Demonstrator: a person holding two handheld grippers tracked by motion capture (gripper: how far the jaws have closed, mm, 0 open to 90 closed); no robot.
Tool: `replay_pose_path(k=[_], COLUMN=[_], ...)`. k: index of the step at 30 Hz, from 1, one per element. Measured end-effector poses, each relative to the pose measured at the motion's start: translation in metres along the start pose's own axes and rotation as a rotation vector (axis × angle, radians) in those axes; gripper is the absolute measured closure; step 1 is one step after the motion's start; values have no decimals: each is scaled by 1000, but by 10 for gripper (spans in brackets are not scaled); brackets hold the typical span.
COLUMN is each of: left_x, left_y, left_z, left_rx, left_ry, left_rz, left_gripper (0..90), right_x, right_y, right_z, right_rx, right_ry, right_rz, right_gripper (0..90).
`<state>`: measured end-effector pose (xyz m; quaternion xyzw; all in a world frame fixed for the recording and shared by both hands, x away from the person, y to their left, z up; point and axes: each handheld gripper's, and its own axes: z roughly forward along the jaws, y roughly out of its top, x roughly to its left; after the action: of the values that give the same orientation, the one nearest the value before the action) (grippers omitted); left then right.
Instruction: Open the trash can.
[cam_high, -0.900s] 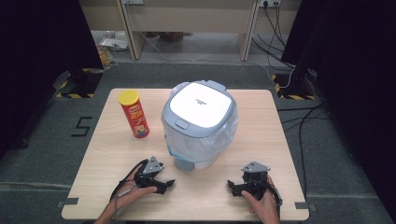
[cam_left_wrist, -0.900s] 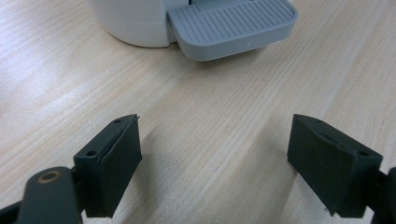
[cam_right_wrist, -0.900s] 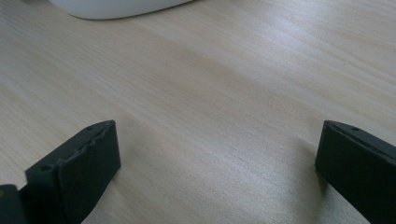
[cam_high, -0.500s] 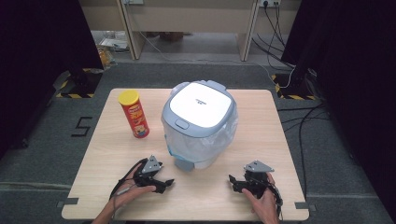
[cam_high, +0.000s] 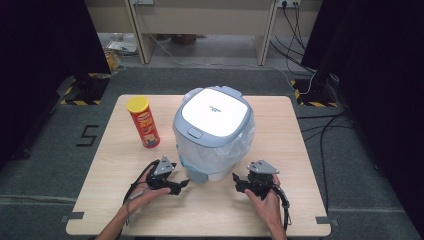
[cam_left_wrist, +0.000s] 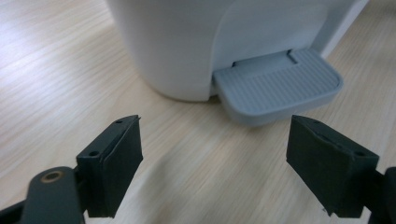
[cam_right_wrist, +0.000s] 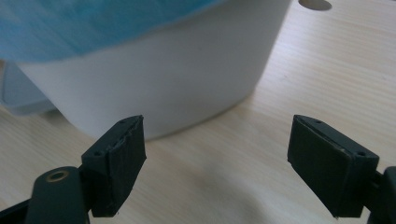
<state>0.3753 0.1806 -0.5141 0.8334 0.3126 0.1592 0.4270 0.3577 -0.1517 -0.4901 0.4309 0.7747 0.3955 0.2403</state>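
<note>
1. A white pedal bin (cam_high: 214, 132) with a grey-rimmed lid and a clear liner bag is seen standing upright at the middle of the wooden surface (cam_high: 300, 150).
2. The bin's grey foot pedal (cam_high: 199, 176) is set at its near base, pointing towards the near edge of the surface.
3. The left claw (cam_high: 181, 186) is held low over the surface at the near left of the bin, just beside the pedal; its jaws are spread wide and nothing is gripped between them.
4. In the left gripper view the ribbed pedal (cam_left_wrist: 276, 86) is seen ahead of the jaws and apart from them, with the bin's white wall (cam_left_wrist: 173, 42) behind it.
5. The right claw (cam_high: 239, 184) is held at the near right of the bin, close to its base; its jaws are likewise spread wide and nothing is held.
6. In the right gripper view the bin's rounded white base (cam_right_wrist: 154, 88) is seen ahead of the jaws, with the bluish liner (cam_right_wrist: 84, 23) hanging over it.
7. A red crisp tube (cam_high: 142, 121) with a yellow lid is seen standing upright to the left of the bin, apart from it.
</note>
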Motion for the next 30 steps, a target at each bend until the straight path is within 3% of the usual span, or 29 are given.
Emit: replay_pose_path(k=[6,8,9,12,16,22,24,30], left_x=[-5,-7,-7,-8,-12,-21,-24,-33], left_y=[3,4,4,5,7,10,12,20], left_z=[3,6,6,7,9,16,19,30], left_rx=[-21,-18,-18,-14,-16,-11,-6,-4], left_ry=[-25,-31,-31,-52,-75,-119,-112,-115], left_rz=[4,11,11,13,21,28,41,61], left_gripper=[192,196,199,208,220,230,220,211], right_x=[15,28,28,43,55,49,43,28], right_y=[8,8,8,6,10,13,13,14], right_z=[5,7,7,12,18,18,16,17], right_rx=[-39,-33,-33,-48,-66,-68,-74,-79], right_ry=[61,51,51,71,44,42,3,-17], right_rz=[19,22,22,35,31,36,45,81], right_gripper=[197,161,161,171,116,145,146,145])
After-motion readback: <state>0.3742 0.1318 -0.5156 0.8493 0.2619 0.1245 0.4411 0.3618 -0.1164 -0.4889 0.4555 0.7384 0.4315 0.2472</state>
